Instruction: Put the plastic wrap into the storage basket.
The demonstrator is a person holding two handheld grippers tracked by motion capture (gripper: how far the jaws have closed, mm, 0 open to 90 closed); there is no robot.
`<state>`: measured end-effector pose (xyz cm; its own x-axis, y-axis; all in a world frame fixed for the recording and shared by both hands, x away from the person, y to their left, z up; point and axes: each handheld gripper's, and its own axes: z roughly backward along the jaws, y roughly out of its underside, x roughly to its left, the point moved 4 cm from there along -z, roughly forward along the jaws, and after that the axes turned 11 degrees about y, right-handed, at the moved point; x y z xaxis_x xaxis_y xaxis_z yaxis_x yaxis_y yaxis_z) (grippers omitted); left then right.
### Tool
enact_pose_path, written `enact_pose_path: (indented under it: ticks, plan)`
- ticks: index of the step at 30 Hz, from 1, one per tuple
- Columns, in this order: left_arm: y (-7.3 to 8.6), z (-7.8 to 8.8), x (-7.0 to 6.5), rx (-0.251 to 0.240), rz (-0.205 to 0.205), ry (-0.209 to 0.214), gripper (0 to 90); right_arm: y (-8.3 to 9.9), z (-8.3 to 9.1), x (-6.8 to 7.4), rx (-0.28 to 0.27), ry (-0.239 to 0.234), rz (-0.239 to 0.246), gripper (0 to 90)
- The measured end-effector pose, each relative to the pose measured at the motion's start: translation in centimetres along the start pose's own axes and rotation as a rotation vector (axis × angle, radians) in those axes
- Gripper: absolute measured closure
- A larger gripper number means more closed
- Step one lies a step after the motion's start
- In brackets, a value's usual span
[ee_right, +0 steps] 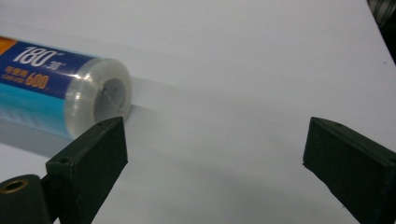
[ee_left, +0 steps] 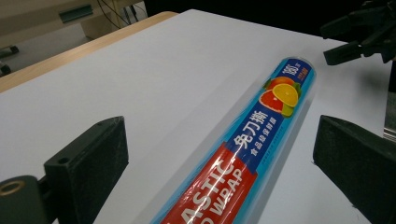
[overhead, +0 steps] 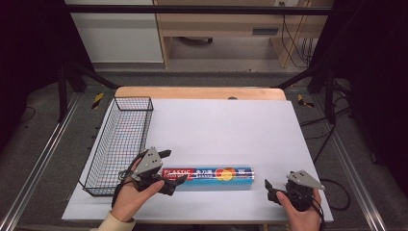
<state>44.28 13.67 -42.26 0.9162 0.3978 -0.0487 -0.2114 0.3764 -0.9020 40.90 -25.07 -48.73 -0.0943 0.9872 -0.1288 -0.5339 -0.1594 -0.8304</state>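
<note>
High view: near the worktop's (overhead: 216,125) front edge, a person's left tool (overhead: 169,179) straddles the left end of a roll of plastic wrap (overhead: 211,174), jaws wide and not pressing it. Right tool (overhead: 268,186), jaws also apart and holding nothing, sits just off the roll's right end. A wire basket (overhead: 120,144) stands farther back along the left edge.

From my high view the left gripper (overhead: 166,169) covers the near end of the plastic wrap roll (overhead: 216,173); its small print is too fine for me to read; in the left gripper view the roll runs off the bottom edge; in the right gripper view the left edge cuts it off.
</note>
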Motion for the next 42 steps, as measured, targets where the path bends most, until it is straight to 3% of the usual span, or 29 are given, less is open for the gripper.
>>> enact_pose_path:
  ticks: [2, 5, 11, 13, 14, 16, 18, 20, 26, 33, 37, 42]
  plan:
    - [-0.1, -0.1, -0.3, 0.014, -0.013, 0.028, 3.1, 0.0, -0.1, -0.2, 0.005, 0.017, 0.003, 7.3]
    - [-0.1, -0.1, -0.5, 0.035, -0.044, 0.034, 2.6, 0.0, -0.1, -0.2, 0.004, 0.015, -0.005, 7.3]
    - [-0.8, -0.4, -0.5, 0.09, -0.097, 0.063, 2.7, 0.2, 0.4, -0.3, -0.01, 0.012, 0.022, 7.4]
    - [-1.7, -0.9, -0.2, 0.176, -0.139, 0.065, 3.3, 0.3, 0.4, -0.5, -0.016, -0.001, 0.006, 7.4]
    - [-1.7, -0.9, -0.2, 0.176, -0.139, 0.065, 3.4, 0.3, 0.4, -0.5, -0.016, -0.001, 0.006, 7.4]
    - [-2.2, -1.3, -0.1, 0.237, -0.167, 0.067, 3.6, 0.4, 0.5, -0.7, -0.018, 0.002, 0.0, 7.6]
    - [-2.9, -2.2, 0.0, 0.307, -0.2, 0.097, 3.8, 0.3, 0.6, -0.7, -0.022, -0.003, -0.01, 7.6]
    - [-3.0, -2.5, 0.0, 0.329, -0.209, 0.102, 4.2, 0.4, 0.6, -0.6, -0.016, -0.008, -0.009, 7.5]
    - [-3.1, -4.6, 0.3, 0.369, -0.172, 0.178, 4.3, 0.3, 0.5, -0.4, -0.012, -0.016, -0.011, 7.6]
    - [-2.5, -6.4, -0.2, 0.413, -0.191, 0.228, 4.9, 0.4, 0.4, -0.4, -0.011, -0.015, -0.013, 7.9]
    - [-2.0, -7.0, -0.2, 0.454, -0.198, 0.223, 5.1, 0.4, 0.3, -0.2, -0.002, -0.021, -0.007, 8.3]
    - [-1.6, -7.5, -0.3, 0.467, -0.199, 0.227, 5.8, 0.4, 0.3, -0.2, -0.002, -0.022, -0.009, 8.5]
